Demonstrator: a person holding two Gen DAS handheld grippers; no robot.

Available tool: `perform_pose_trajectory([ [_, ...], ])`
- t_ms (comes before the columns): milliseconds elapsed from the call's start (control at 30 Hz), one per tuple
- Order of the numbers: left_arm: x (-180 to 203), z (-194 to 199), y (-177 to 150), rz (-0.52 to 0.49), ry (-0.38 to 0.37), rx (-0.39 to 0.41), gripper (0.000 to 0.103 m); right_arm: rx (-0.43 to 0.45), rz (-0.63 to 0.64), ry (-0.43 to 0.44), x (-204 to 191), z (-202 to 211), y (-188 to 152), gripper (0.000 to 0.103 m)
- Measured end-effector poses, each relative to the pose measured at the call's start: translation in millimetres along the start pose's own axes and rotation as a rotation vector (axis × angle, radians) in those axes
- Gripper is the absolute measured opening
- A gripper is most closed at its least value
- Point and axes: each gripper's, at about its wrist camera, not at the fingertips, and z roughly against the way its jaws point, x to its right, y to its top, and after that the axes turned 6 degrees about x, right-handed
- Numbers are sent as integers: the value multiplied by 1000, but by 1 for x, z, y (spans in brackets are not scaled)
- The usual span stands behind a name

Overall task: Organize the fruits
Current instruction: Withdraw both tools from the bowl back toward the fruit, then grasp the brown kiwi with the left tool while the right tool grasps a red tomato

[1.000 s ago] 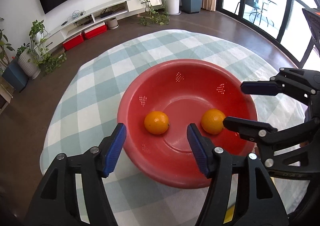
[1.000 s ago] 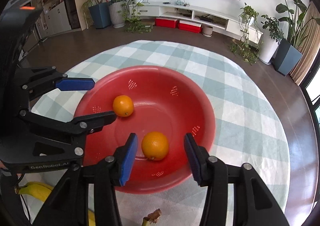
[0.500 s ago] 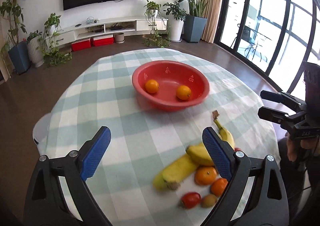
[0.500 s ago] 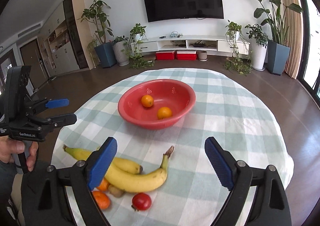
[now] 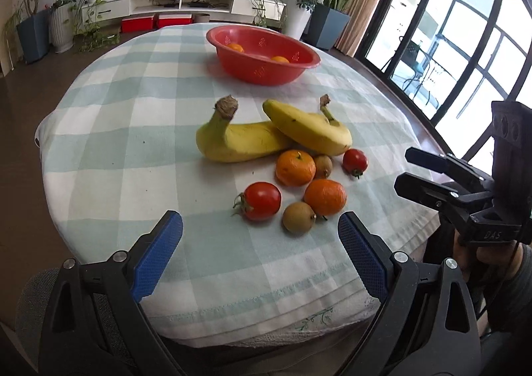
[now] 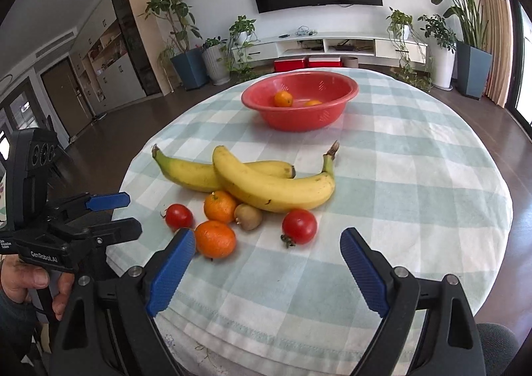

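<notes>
A red bowl at the table's far side holds two oranges. Nearer lie two bananas, two oranges, two tomatoes and two small brown kiwis. My left gripper is open and empty, just short of the near tomato and kiwi. My right gripper is open and empty, near the front orange and tomato. Each gripper shows in the other's view.
The round table has a green-and-white checked cloth; its near edge is just under both grippers. Beyond are a TV wall, a low white shelf with red boxes, potted plants and glass doors on the right.
Both grippers have pulled back from the red bowl to the near edge of the table and lowered. Their jaws have opened wider. The loose fruit pile has come into close view.
</notes>
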Motion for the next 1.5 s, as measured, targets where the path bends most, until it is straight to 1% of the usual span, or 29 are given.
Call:
perform_pose_trajectory([
  [100, 21, -3, -3, -98, 34, 6, 95, -19, -5, -3, 1, -2, 0, 87],
  [167, 31, -6, 0, -144, 9, 16, 95, -37, -12, -12, 5, -4, -1, 82],
  [200, 36, -9, 0, -156, -9, 11, 93, -47, -19, -16, 7, -5, -1, 82],
  [233, 39, -12, 1, -165, -28, 3, 83, -51, -27, -16, 10, -5, -1, 81],
  [267, 41, -16, 2, -174, -40, -12, 77, -54, -33, -16, 12, -5, -1, 80],
  [300, 43, -21, 2, -181, -43, -32, 66, -55, -37, -16, 13, -4, -1, 80],
  [333, 43, -25, 3, -183, -51, -49, 59, -53, -39, -17, 14, -4, -1, 79],
  [400, 42, -29, 4, -187, -62, -60, 53, -50, -38, -20, 16, -4, 0, 79],
  [500, 41, -33, 7, -201, -65, -75, 53, -55, -46, -18, 18, -5, -1, 79],
  [567, 40, -37, 8, -211, -73, -87, 50, -59, -54, -14, 19, -7, -2, 79],
  [633, 38, -41, 8, -213, -81, -104, 38, -63, -59, -12, 20, -8, -3, 78],
  [667, 38, -43, 8, -215, -83, -109, 35, -64, -60, -11, 20, -8, -3, 78],
  [767, 40, -46, 5, -236, -74, -115, 34, -64, -61, -9, 21, -8, -3, 78],
  [833, 38, -49, 6, -230, -67, -124, 34, -66, -66, -7, 22, -8, -3, 78],
  [900, 35, -51, 7, -209, -70, -128, 34, -65, -66, -5, 22, -8, -4, 78],
  [1100, 38, -57, 10, -230, -71, -133, 34, -79, -59, 4, 20, -12, -5, 78],
  [1200, 37, -61, 10, -224, -83, -143, 34, -85, -60, 9, 20, -14, -6, 78],
  [1333, 36, -61, 8, -220, -93, -147, 26, -95, -65, 12, 19, -16, -7, 78],
  [1500, 33, -59, 7, -194, -110, -154, 26, -109, -60, 23, 16, -20, -8, 76],
])
